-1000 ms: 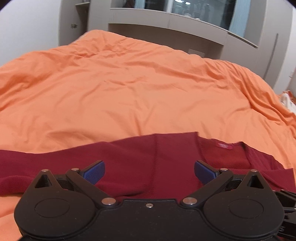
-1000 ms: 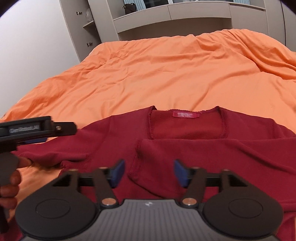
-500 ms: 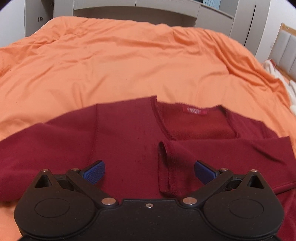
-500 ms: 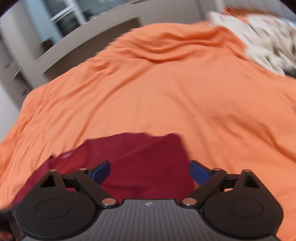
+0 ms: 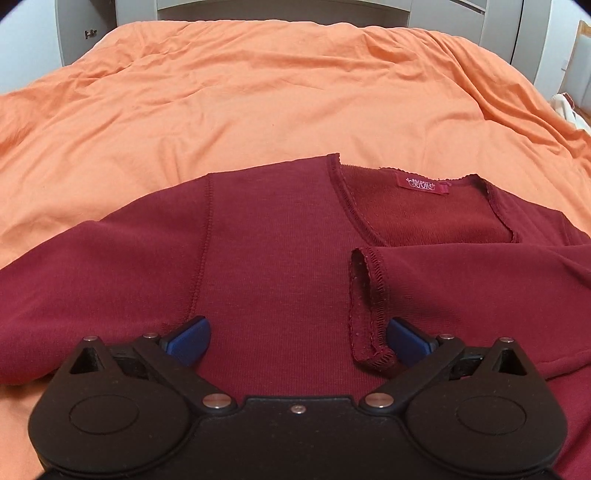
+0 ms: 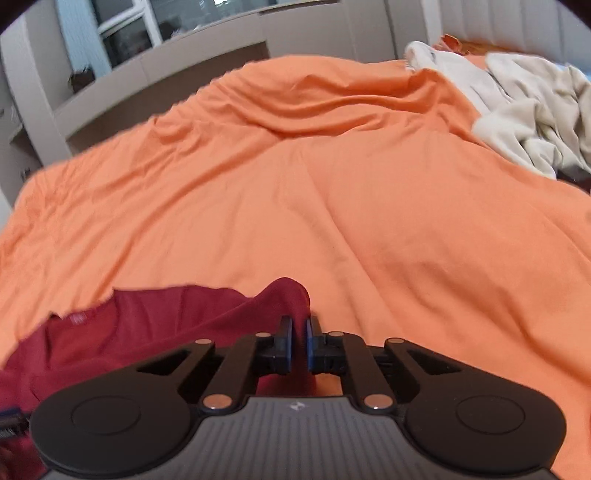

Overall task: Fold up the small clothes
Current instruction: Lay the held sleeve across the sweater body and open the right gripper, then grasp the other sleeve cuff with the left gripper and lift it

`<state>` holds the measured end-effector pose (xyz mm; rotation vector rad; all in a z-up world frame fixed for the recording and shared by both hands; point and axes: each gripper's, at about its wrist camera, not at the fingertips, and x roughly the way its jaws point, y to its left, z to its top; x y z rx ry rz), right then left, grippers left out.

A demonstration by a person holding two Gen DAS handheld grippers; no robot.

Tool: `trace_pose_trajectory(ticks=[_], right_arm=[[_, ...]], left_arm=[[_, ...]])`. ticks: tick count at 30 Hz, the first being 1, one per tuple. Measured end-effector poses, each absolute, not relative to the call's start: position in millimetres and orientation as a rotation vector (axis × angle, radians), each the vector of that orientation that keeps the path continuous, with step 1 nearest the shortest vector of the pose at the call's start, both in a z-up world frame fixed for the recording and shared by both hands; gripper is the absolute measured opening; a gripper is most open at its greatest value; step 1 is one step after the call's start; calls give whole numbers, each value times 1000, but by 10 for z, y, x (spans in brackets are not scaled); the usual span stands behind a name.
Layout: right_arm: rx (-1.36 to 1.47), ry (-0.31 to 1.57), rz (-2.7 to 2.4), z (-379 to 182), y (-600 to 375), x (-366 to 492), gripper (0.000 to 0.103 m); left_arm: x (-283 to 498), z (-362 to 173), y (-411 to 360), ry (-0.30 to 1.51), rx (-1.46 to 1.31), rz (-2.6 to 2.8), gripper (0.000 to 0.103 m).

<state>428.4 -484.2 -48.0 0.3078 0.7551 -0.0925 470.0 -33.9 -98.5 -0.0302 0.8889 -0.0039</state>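
Left wrist view: the left tongs (image 5: pixel 297 338) are pointed steeply down over the dark red top (image 5: pixel 258 251), which is spread flat on the orange bedspread (image 5: pixel 221 99). The blue pads (image 5: pixel 188 338) are held wide apart and nothing is pressed between them; only the fabric of the chest lies below the gap. A folded-over sleeve with its stitched cuff (image 5: pixel 365 306) is laid across the front, its end just beside the right-hand pad. The neckline with a red label (image 5: pixel 423 182) is seen further away. Grey cupboards (image 5: pixel 280 7) are ranged behind the bed, and a pale cloth shows at the far right edge.

Right wrist view: the right tongs (image 6: pixel 299 341) are angled down at the edge of the dark red top (image 6: pixel 155 325), which fills the lower left. The jaws have just been closing and are now drawn almost together, with a raised ridge of the red fabric pinched between the blue pads (image 6: pixel 309 339). The orange bedspread (image 6: pixel 369 192) is stretched ahead, and a heap of cream cloth (image 6: pixel 528 107) is piled at its far right. A grey shelf unit (image 6: pixel 147 74) and a window are seen beyond. The picture is slightly blurred.
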Motion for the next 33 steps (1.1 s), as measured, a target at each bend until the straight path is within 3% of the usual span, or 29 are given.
trace_pose_trajectory(ticks=[3, 5, 11, 14, 21, 22, 24, 26, 33], right_arm=[[312, 789, -83, -488, -4844, 4271, 23], [314, 778, -75, -415, -4871, 4139, 53], [219, 785, 8, -185, -4814, 3462, 74], [173, 822, 26, -235, -4736, 3282, 74], [176, 888, 13, -539, -4556, 3332, 51], [176, 885, 3, -555, -4547, 3363, 44], [193, 869, -25, -562, -4567, 3414, 21], [208, 858, -44, -548, -4612, 3445, 8], [195, 844, -55, -457, -4626, 3366, 6]], left_arm=[[4690, -982, -341, 889, -29, -3, 102], [4693, -983, -334, 890, -35, -5, 102], [4688, -991, -336, 883, -36, -6, 102], [4686, -993, -338, 883, -32, -6, 102], [4679, -995, -325, 880, -33, -6, 102], [4678, -996, -328, 880, -32, -6, 102], [4678, -996, -327, 880, -32, -6, 102], [4679, -994, -324, 879, -33, -7, 102], [4650, -859, -256, 878, -66, 8, 91]])
